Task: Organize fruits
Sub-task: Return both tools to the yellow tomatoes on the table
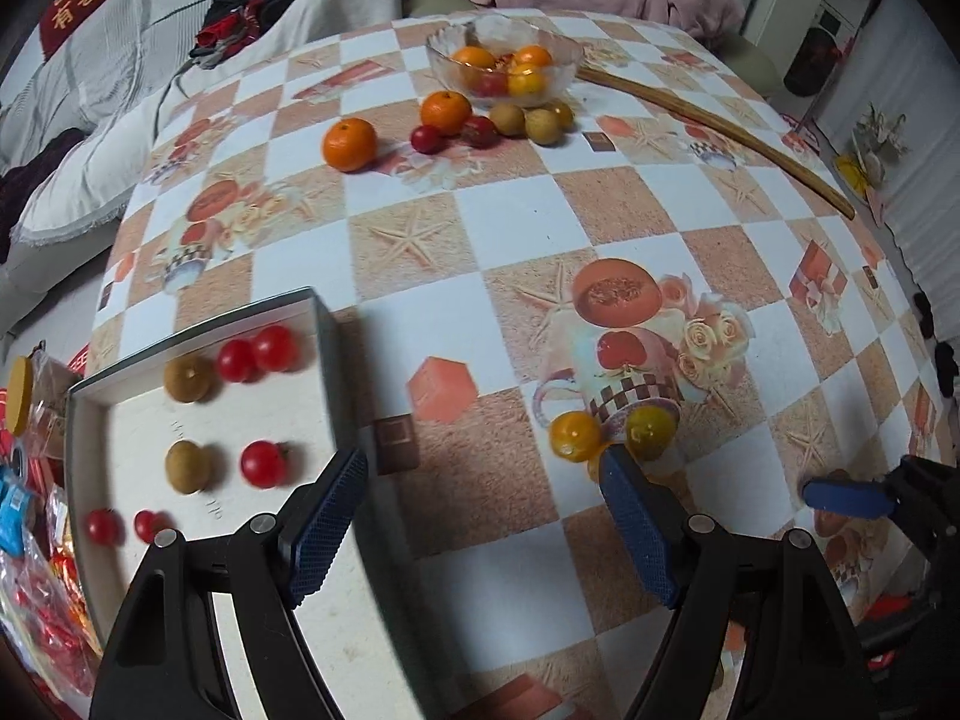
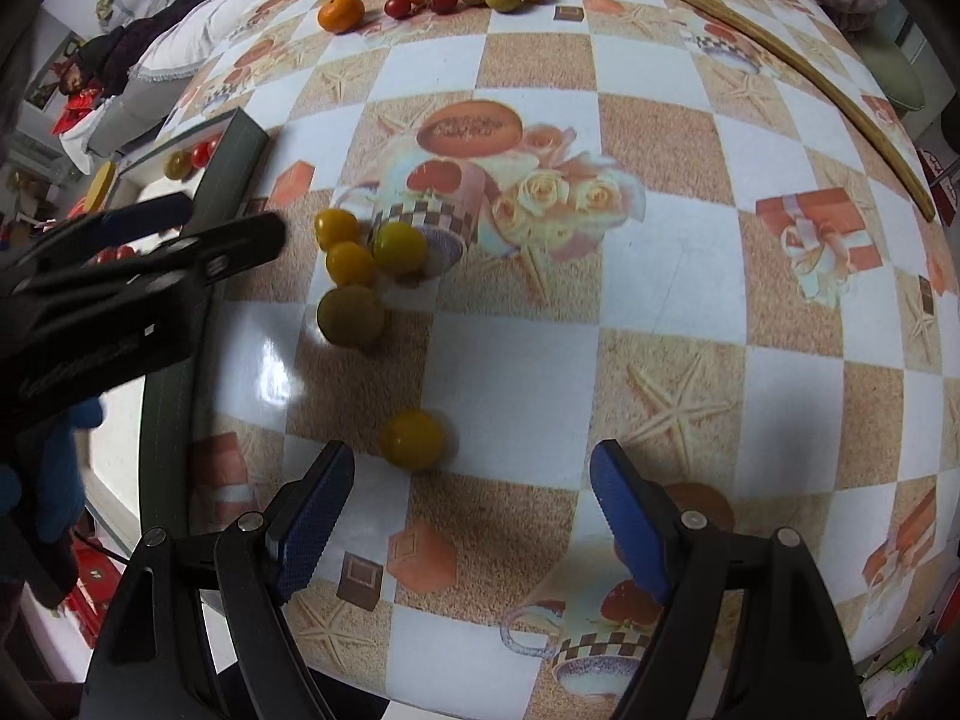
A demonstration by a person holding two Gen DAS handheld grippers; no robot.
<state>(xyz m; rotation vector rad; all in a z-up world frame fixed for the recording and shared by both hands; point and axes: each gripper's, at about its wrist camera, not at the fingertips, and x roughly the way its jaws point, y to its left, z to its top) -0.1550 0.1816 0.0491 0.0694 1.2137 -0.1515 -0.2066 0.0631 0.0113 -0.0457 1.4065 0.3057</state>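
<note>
Both claws stand spread and empty: the right gripper (image 2: 471,495) hangs just short of a lone yellow cherry tomato (image 2: 413,439) on the checked tablecloth (image 2: 660,300), while the left gripper (image 1: 483,501) sits between the white tray (image 1: 324,324) and the yellow tomato cluster (image 2: 360,276). Sorted red tomatoes and brown longans lie in the tray; more fruit remains at the glass bowl (image 1: 444,69). Judged light, round, smooth-skinned, soft: liable to roll on the glossy cloth and to split if squeezed hard. Recommend taking hold across the widest middle, pads square, with gentle pressure
</note>
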